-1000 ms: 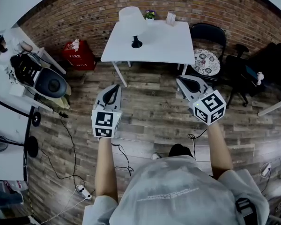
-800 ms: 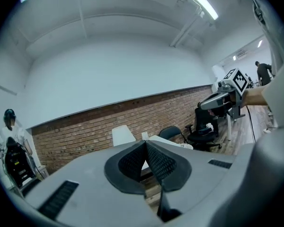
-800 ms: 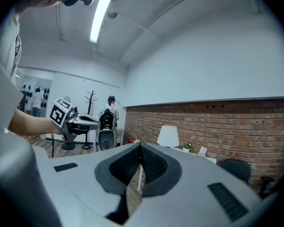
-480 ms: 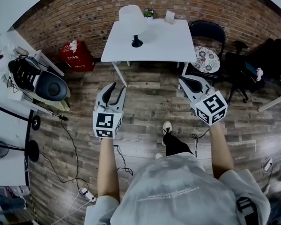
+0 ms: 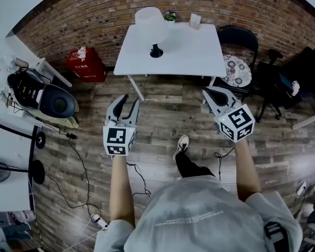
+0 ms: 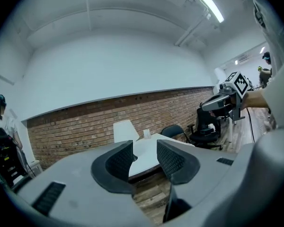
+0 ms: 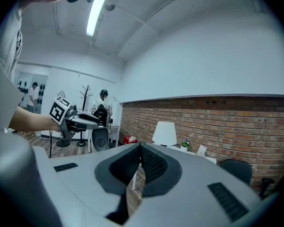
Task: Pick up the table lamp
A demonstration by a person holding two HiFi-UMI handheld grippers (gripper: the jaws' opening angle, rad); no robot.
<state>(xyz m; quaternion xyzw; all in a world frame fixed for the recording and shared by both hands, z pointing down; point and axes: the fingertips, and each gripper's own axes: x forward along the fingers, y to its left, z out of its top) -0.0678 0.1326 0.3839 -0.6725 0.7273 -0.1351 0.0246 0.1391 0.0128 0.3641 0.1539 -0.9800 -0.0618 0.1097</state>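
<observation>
White rectangular tabletop [image 5: 194, 49] against red brick wall [image 5: 89, 22], grey wood-plank floor [image 5: 168, 109], white-shaded, black-based table lamp [image 5: 152, 25] upright at tabletop's far-left, beside what may be a small plant [image 5: 170, 16], well ahead of both grippers, left gripper [image 5: 129, 100] jaws just opening, apart and empty, right gripper [image 5: 207, 91] jaws pressed together.

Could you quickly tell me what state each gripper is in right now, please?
Left gripper: open, empty, jaws have just been opening.
Right gripper: shut, holding nothing.

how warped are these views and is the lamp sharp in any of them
Head view: heavy fisheye, the brick wall bows into an arc; the lamp is sharp but its white shade blends into the white table. Left gripper view: dark corners, ceiling light glares. Right gripper view: lamp clearest against brick.
</observation>
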